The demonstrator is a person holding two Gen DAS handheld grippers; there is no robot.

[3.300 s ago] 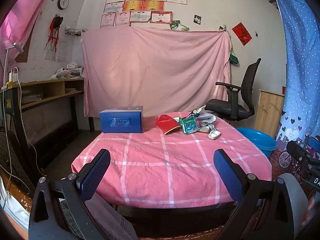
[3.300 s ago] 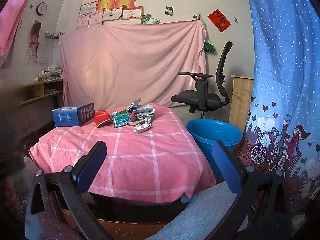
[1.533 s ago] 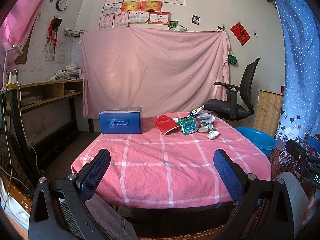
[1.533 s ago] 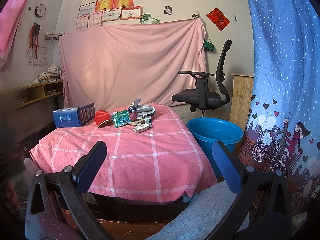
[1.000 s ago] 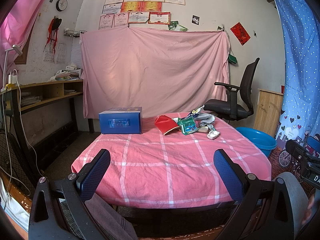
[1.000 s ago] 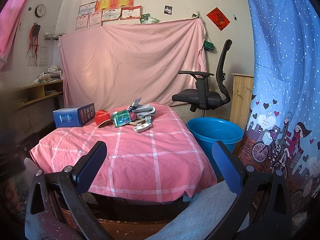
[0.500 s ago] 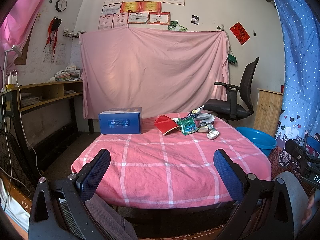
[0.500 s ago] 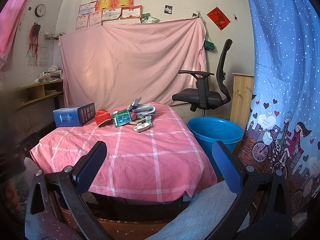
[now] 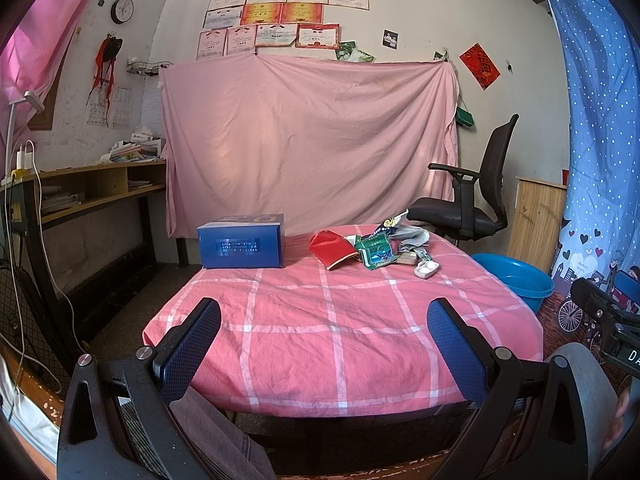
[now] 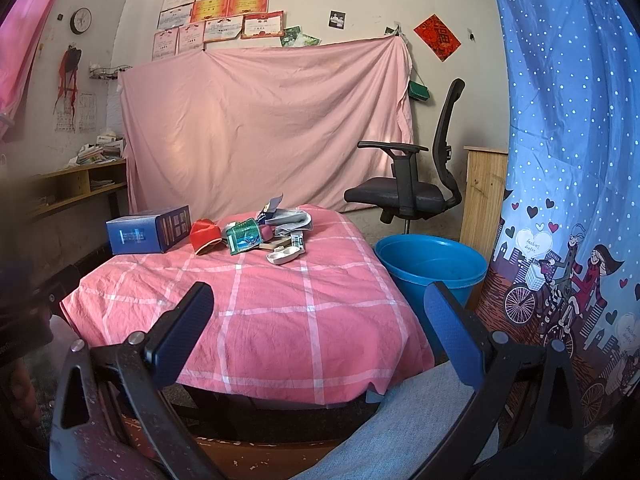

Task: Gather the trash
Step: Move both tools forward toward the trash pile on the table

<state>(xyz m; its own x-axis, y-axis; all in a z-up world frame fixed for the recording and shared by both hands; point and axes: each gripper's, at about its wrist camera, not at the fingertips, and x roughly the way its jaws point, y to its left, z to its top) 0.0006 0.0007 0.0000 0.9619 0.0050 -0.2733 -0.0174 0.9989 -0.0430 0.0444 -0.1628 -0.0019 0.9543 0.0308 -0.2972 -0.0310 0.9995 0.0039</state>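
Observation:
A heap of trash [image 9: 372, 246] [image 10: 256, 234] lies at the far side of the pink checked table [image 9: 332, 328] [image 10: 264, 304]: a red wrapper [image 9: 330, 248] [image 10: 204, 234], a green packet [image 9: 376, 252] [image 10: 242, 240], a white blister pack [image 9: 426, 269] [image 10: 282, 256] and crumpled papers. A blue box [image 9: 241, 246] [image 10: 146, 234] stands to the heap's left. A blue basin [image 9: 516, 280] [image 10: 432, 266] sits on the floor right of the table. My left gripper [image 9: 324, 344] and right gripper [image 10: 316, 332] hang open and empty short of the table's near edge.
A black office chair [image 9: 472, 200] [image 10: 416, 184] stands behind the table's right corner. A pink sheet [image 9: 308, 144] covers the back wall. A wooden shelf desk [image 9: 92, 192] runs along the left. A blue dotted curtain [image 10: 568, 160] hangs on the right. A person's knees show below both grippers.

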